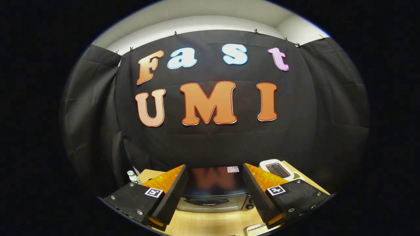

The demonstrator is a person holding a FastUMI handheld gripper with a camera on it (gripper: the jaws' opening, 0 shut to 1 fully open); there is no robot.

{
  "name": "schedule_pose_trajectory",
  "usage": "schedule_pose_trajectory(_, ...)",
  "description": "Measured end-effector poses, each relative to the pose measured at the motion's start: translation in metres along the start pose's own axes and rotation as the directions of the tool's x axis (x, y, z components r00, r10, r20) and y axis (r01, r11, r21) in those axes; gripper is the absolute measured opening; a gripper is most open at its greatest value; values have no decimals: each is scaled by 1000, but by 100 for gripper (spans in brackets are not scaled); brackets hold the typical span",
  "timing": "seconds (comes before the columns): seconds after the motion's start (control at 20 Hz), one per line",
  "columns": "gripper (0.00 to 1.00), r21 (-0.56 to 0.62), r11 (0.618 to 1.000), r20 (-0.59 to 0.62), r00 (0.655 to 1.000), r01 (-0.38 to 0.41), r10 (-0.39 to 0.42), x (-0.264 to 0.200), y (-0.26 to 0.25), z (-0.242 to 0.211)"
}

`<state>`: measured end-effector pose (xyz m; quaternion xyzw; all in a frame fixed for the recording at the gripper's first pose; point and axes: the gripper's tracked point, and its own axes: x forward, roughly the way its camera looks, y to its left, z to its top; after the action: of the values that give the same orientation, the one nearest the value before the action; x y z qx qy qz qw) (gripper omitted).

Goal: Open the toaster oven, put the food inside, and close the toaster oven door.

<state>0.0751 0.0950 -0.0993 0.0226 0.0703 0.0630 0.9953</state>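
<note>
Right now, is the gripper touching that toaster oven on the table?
Apart. In the gripper view the gripper is open, its fingers spread wide with the toaster oven beyond them, and bare wooden table shows between the fingers and the oven's front.

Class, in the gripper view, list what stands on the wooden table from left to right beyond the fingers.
Bottle → toaster oven, seen between the open hand-held gripper fingers → white pop-up toaster.

One toaster oven point(215, 193) stands on one wooden table point(210, 224). One white pop-up toaster point(277, 169). One small bottle point(133, 177). One gripper point(215, 209), two fingers, spread apart, nothing between them.
</note>
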Motion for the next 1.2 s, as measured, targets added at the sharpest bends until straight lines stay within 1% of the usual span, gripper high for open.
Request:
schedule_pose_trajectory(0.15,99,2,1000,-11,1000,-6,6,22,10,-20)
schedule_pose_trajectory(0.3,99,-46,999,-56,998,18,-20,45,9,-50)
schedule_pose_trajectory(0.55,99,-105,994,-182,982,29,-48,72,8,-111)
schedule_pose_trajectory(0.7,99,-98,995,-254,966,29,-54,79,7,-141)
schedule_pose_trajectory(0.95,99,-99,995,-303,951,27,-56,84,9,-162)
schedule_pose_trajectory(1.05,100,-91,996,-292,955,23,-49,85,11,-161)
schedule_pose_trajectory(1.2,100,-71,997,-305,951,31,-51,81,9,-162)
